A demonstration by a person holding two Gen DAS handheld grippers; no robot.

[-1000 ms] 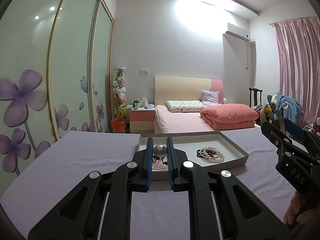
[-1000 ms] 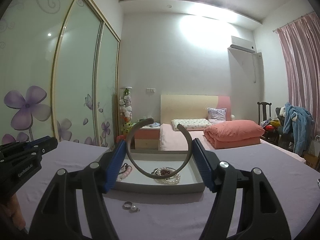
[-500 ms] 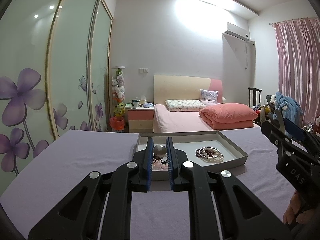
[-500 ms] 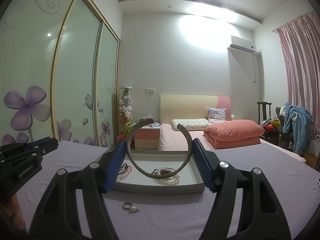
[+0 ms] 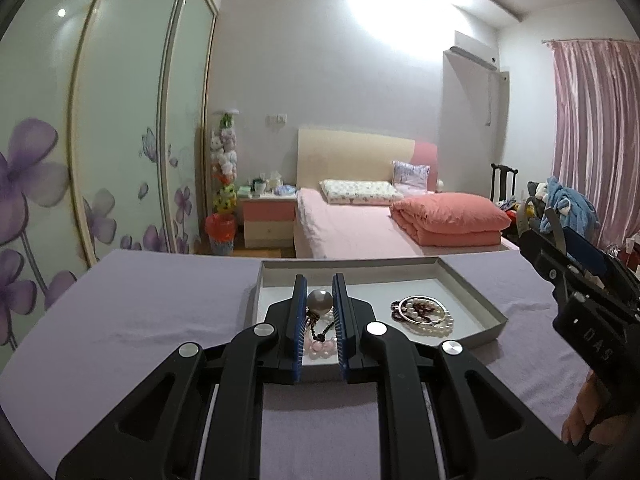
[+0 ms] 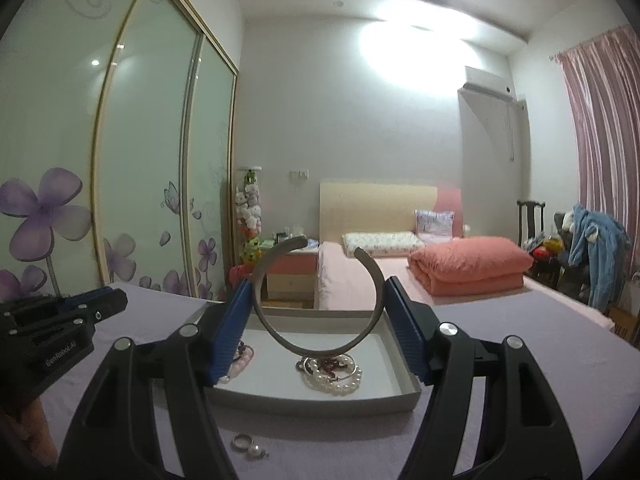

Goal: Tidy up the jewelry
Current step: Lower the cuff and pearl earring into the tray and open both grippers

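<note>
Grey and open-ended, the bangle (image 6: 318,320) sits clamped between the right gripper (image 6: 318,330) jaws at frame centre, above the white tray (image 6: 312,400). Lower down lie a pearl bracelet (image 6: 334,378) in the tray and a ring (image 6: 240,442) on the lilac desk (image 6: 520,360) (bottom centre). The left gripper (image 5: 319,312) jaws pinch a round pearl bead (image 5: 319,301) over the tray's left part.

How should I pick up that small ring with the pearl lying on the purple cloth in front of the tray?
The ring lies flat on the cloth with the pearl beside it. Come straight down from above and pinch across the band's outer edges; likely too low to catch from the side.
</note>
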